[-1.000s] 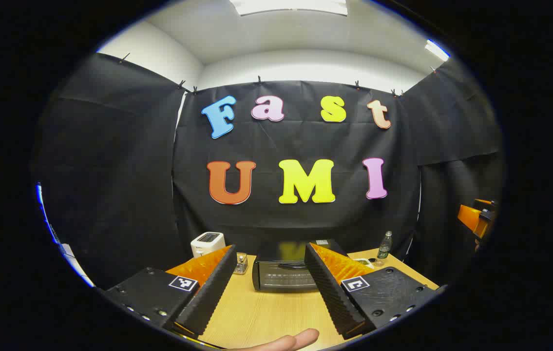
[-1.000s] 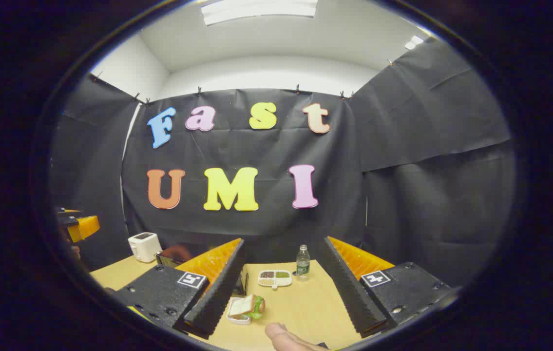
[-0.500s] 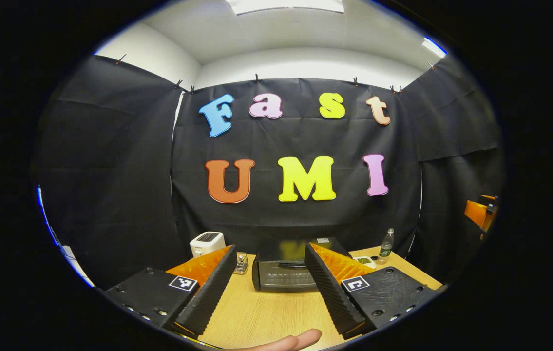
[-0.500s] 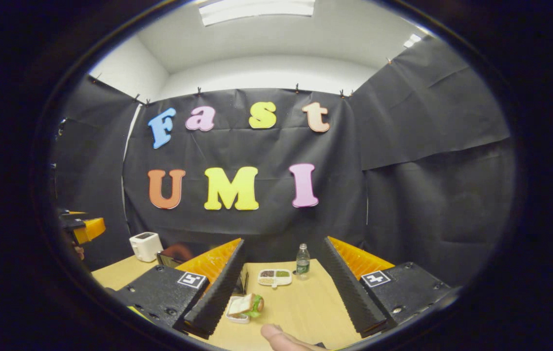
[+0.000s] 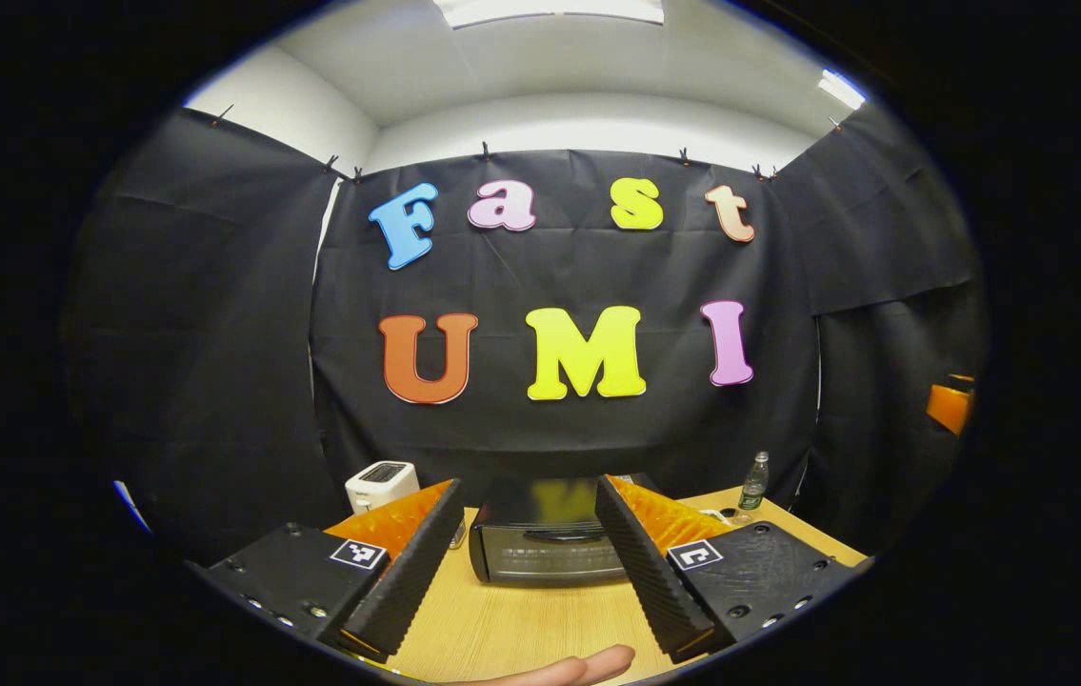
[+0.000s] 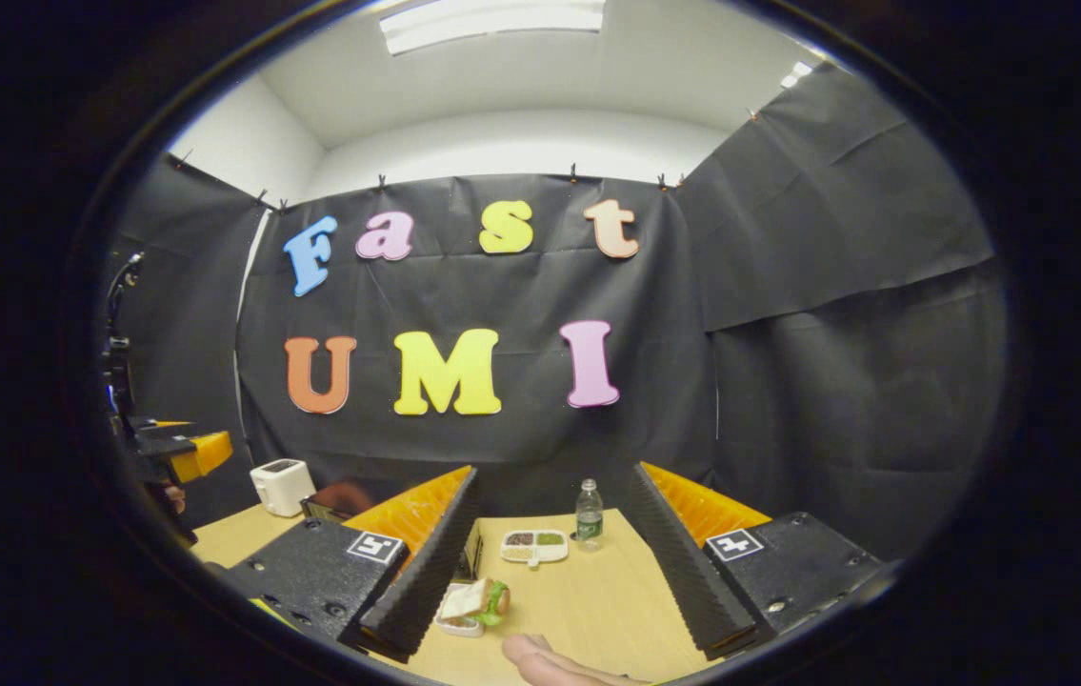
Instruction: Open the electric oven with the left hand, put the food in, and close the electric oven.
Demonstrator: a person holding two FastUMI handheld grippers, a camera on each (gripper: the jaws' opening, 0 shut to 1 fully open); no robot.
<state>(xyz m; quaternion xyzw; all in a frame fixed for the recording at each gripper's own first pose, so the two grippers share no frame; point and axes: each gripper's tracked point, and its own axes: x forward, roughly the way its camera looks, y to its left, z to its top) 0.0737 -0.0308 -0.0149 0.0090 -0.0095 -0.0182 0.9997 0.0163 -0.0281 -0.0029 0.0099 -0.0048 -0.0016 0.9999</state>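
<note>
Straight ahead on our pale wooden bench (image 5: 521, 624), the black electric oven (image 5: 545, 545) sits closed between our left claw (image 5: 529, 562)'s wide-open, empty fingers; the right claw (image 6: 550, 557) gapes empty near the sandwich in its white tray (image 6: 470, 606). Misjudging the handle could shove the oven backward.

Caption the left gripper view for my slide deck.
Open left hand-held gripper faces the shut oven on the table, toaster and bottle beyond.

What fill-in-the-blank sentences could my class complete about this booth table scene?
1. The electric oven door is ____.
2. The left gripper has its fingers ____.
3. The sandwich lies on a small ____.
4. Beside the divided snack dish stands a plastic ____.

Missing words: closed; open; tray; bottle
</note>
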